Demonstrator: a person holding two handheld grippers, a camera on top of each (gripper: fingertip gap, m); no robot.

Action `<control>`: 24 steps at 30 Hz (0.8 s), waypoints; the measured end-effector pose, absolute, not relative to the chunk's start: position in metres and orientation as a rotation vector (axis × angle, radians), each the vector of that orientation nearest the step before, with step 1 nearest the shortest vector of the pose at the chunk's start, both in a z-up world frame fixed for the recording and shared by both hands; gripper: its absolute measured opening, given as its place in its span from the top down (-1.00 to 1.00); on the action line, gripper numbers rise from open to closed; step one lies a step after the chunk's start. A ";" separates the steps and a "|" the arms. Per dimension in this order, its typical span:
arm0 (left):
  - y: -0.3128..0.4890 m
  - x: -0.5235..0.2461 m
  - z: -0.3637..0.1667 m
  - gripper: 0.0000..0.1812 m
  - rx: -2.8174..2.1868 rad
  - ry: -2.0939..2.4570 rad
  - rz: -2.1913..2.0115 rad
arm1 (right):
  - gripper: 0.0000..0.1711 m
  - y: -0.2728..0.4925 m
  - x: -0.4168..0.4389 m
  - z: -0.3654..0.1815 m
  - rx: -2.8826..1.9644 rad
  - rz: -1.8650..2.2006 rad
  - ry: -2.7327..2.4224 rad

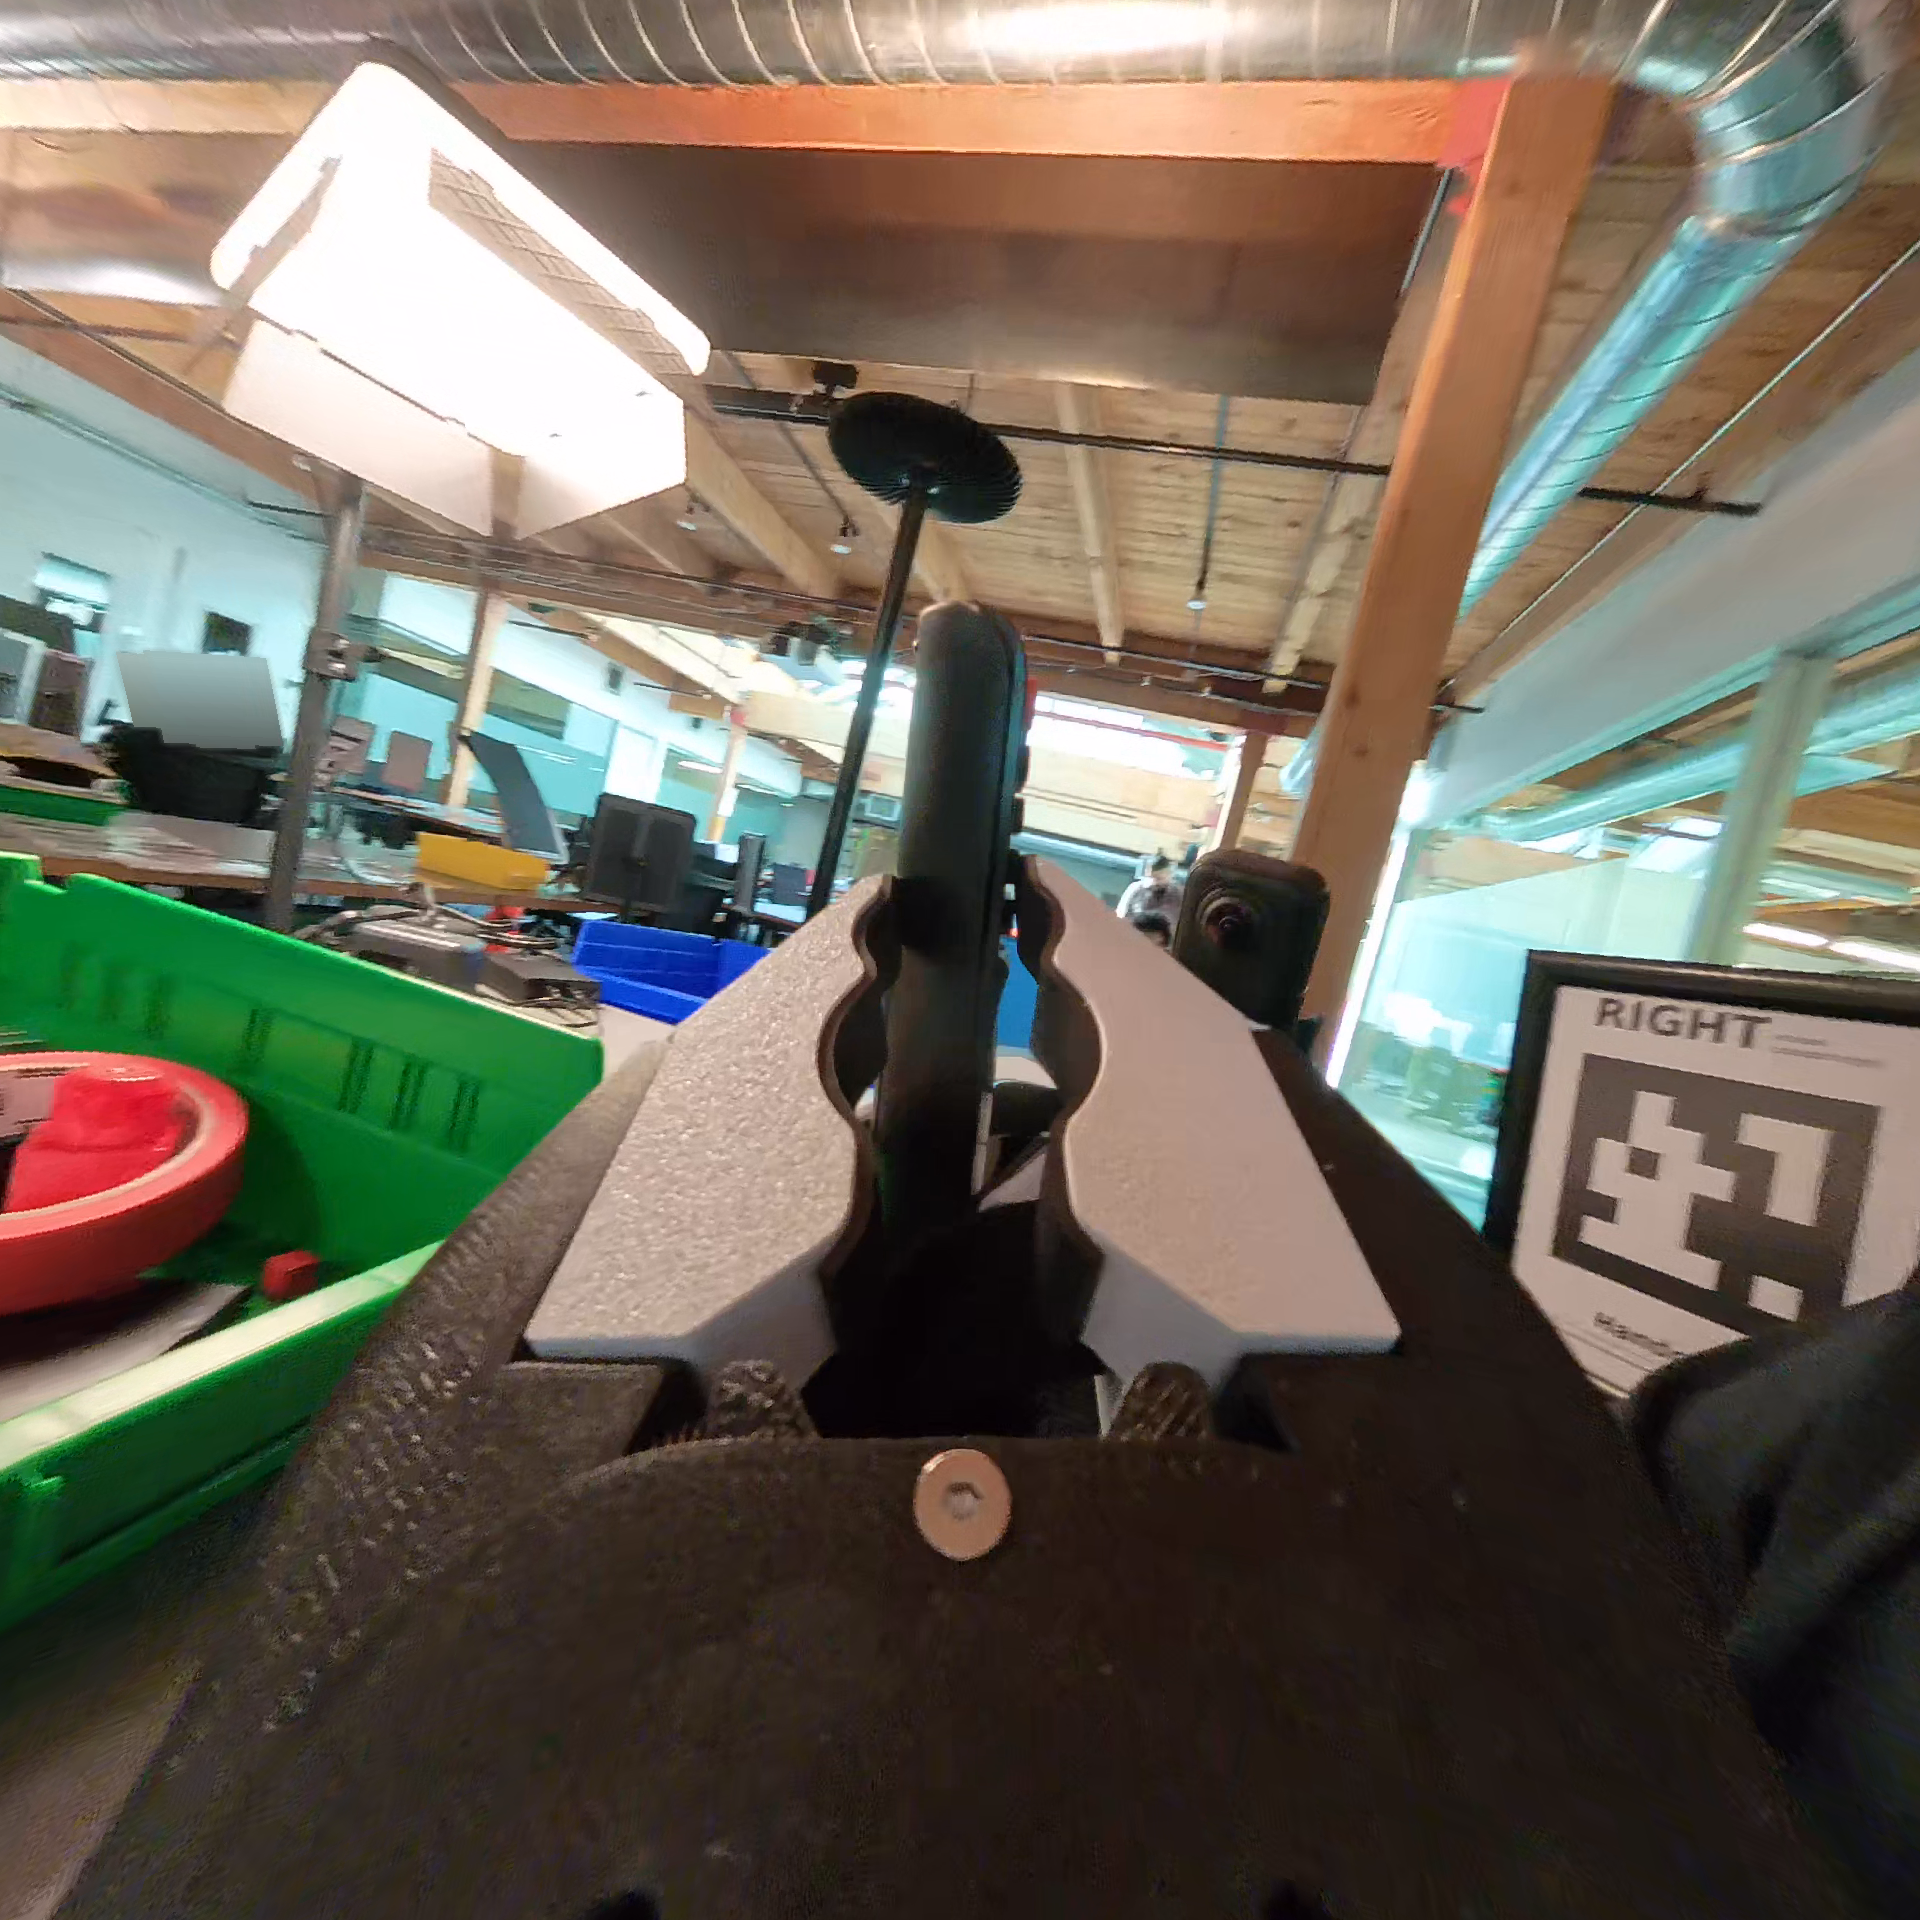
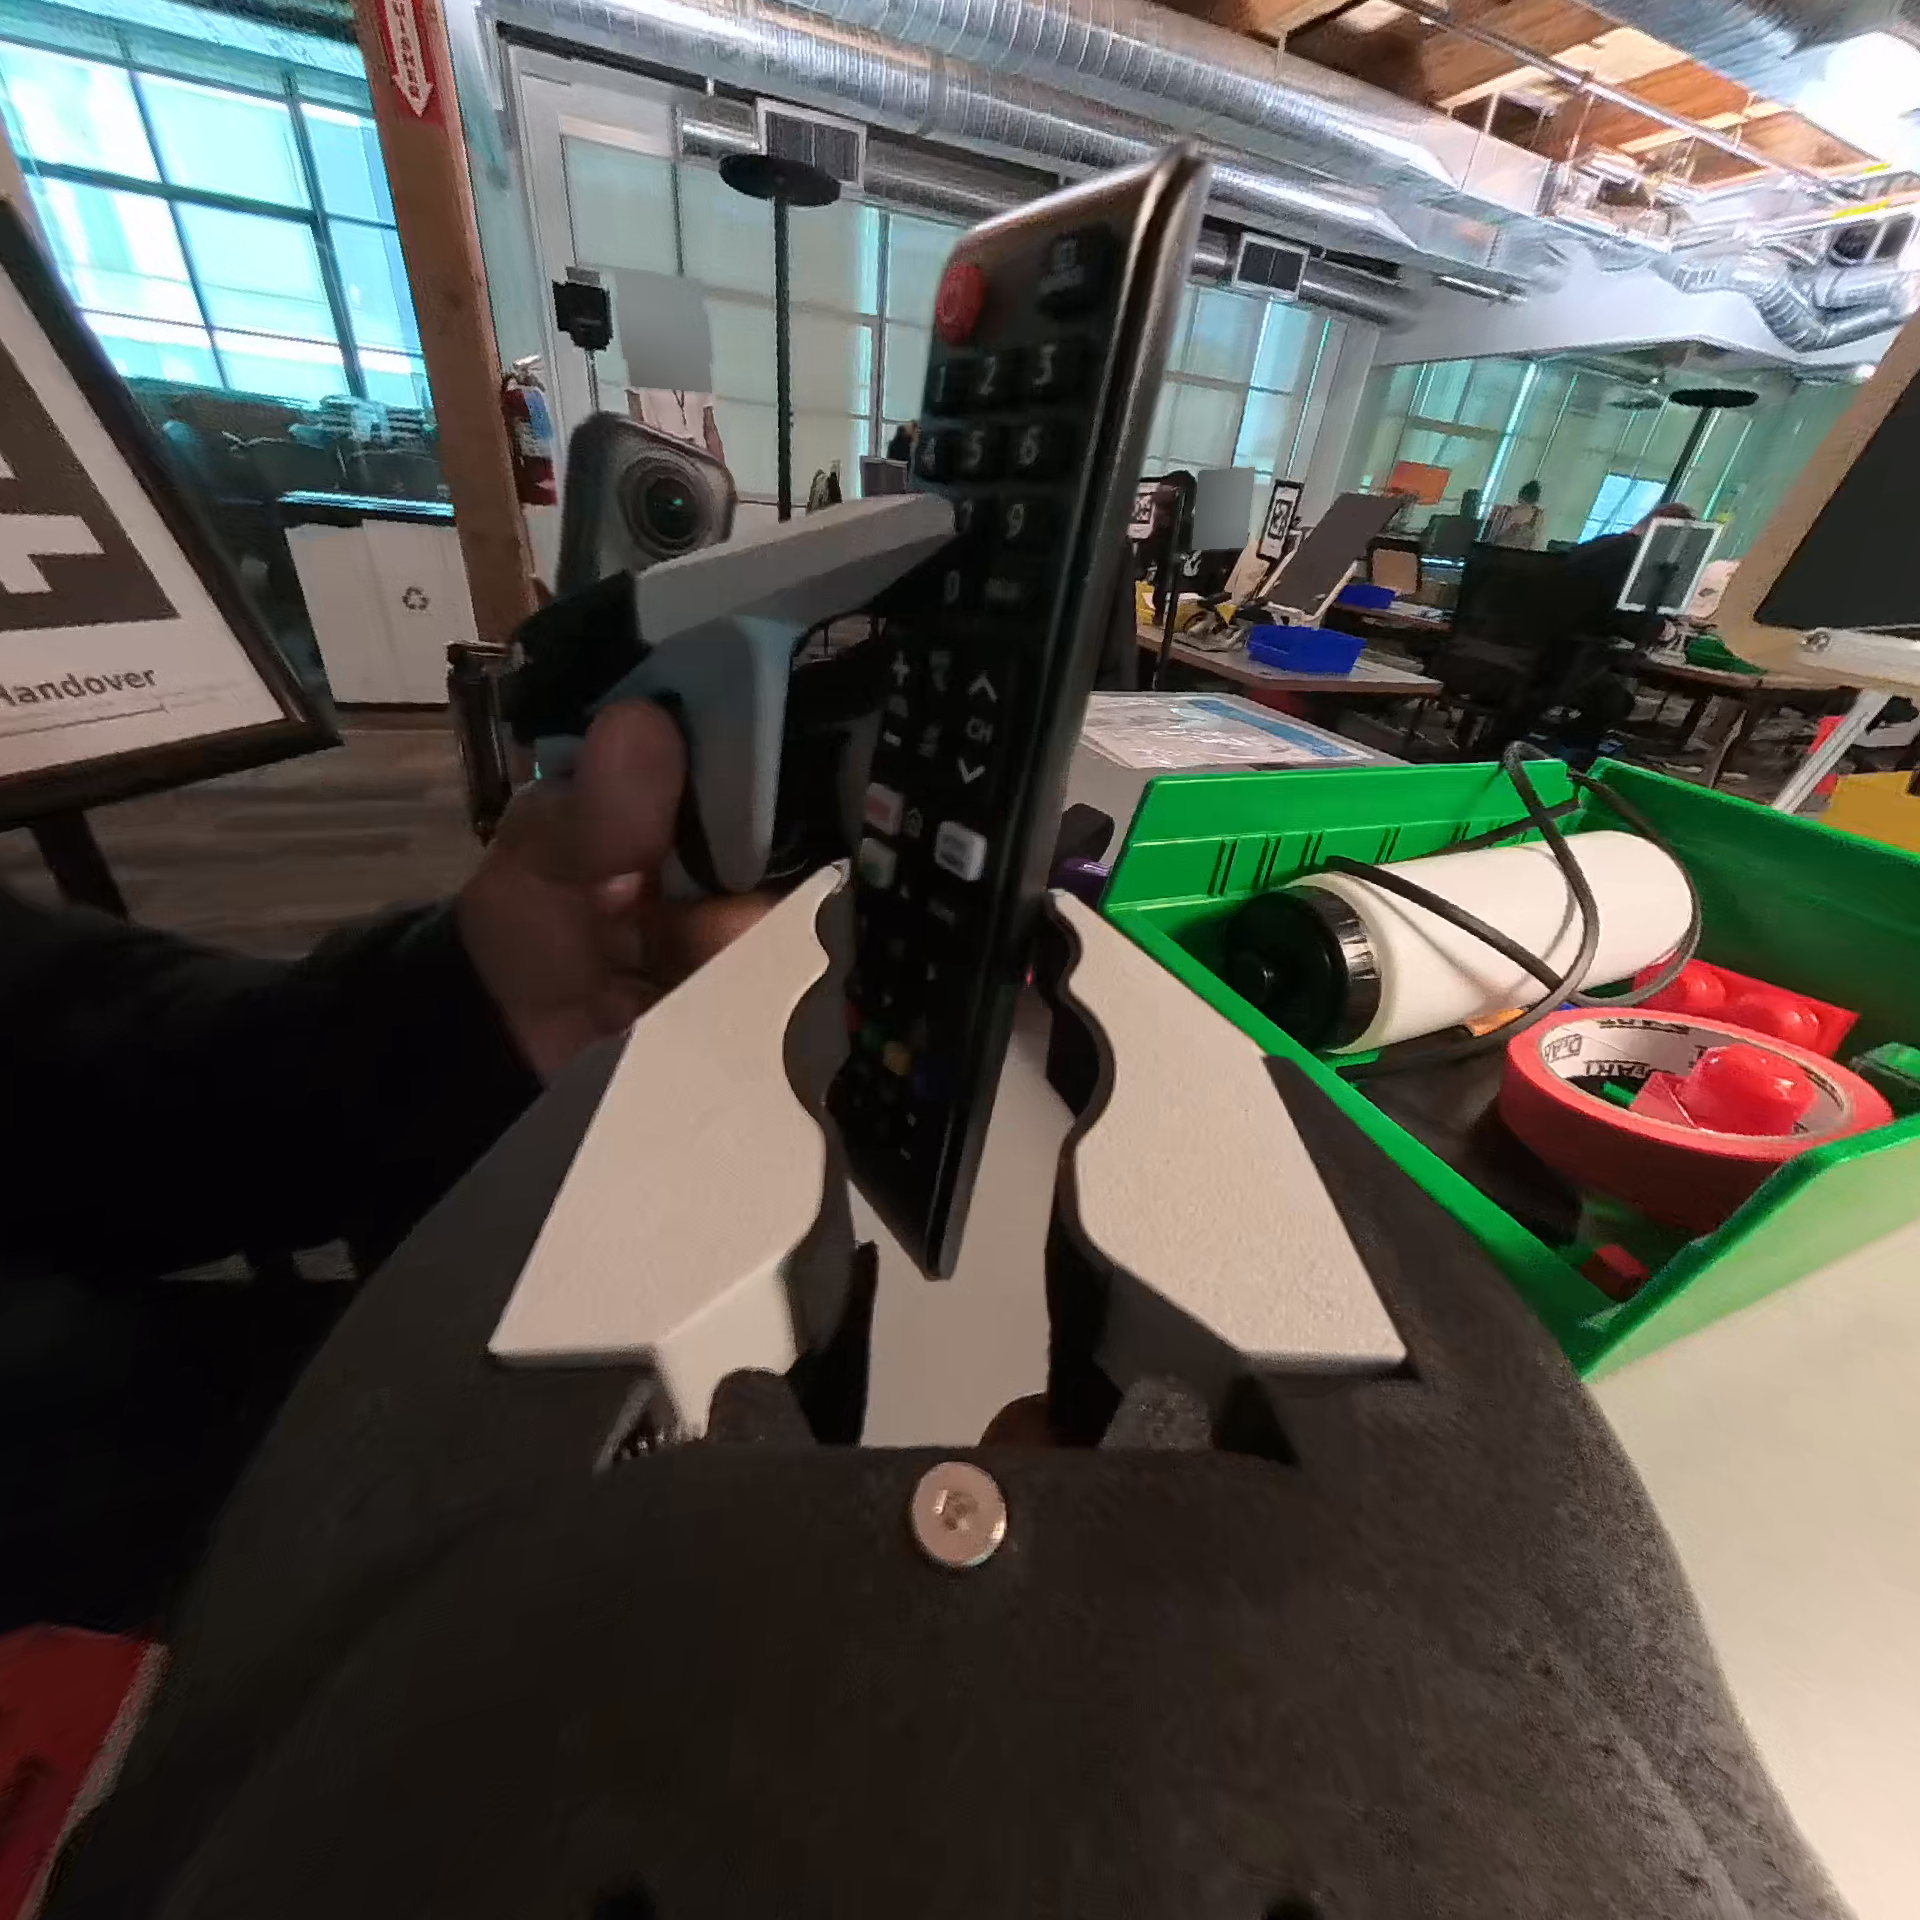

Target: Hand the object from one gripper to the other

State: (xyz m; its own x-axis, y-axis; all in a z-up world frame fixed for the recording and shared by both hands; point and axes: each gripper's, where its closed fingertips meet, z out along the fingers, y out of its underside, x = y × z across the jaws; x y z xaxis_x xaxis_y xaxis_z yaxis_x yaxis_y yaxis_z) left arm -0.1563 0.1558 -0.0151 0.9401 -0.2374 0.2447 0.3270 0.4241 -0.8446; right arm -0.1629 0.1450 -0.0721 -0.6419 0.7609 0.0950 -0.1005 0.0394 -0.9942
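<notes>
While our right gripper (image 2: pixel 940 925) brackets the remote control (image 2: pixel 997 675) low down, its fingers narrowed beside but perhaps not pressing, the remote stands upright, long axis vertical. Farther up, our left gripper (image 1: pixel 951 894) clamps its middle. Beyond sits a green bin (image 2: pixel 1351 821) on the worktop (image 2: pixel 1766 1558).

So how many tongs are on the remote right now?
2. The left tongs pinch the remote by its number keys; the right tongs flank its lower end, though contact there is unclear.
</notes>
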 end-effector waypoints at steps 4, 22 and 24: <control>0.156 -0.156 -0.016 0.74 -1.070 -0.110 -0.454 | 0.62 0.147 -0.164 -0.074 -0.675 1.654 -1.672; 0.161 -0.154 -0.021 0.65 -1.102 -0.109 -0.477 | 0.69 0.147 -0.166 -0.077 -0.658 1.588 -1.676; 0.161 -0.154 -0.021 0.65 -1.107 -0.107 -0.479 | 0.69 0.147 -0.166 -0.077 -0.659 1.589 -1.678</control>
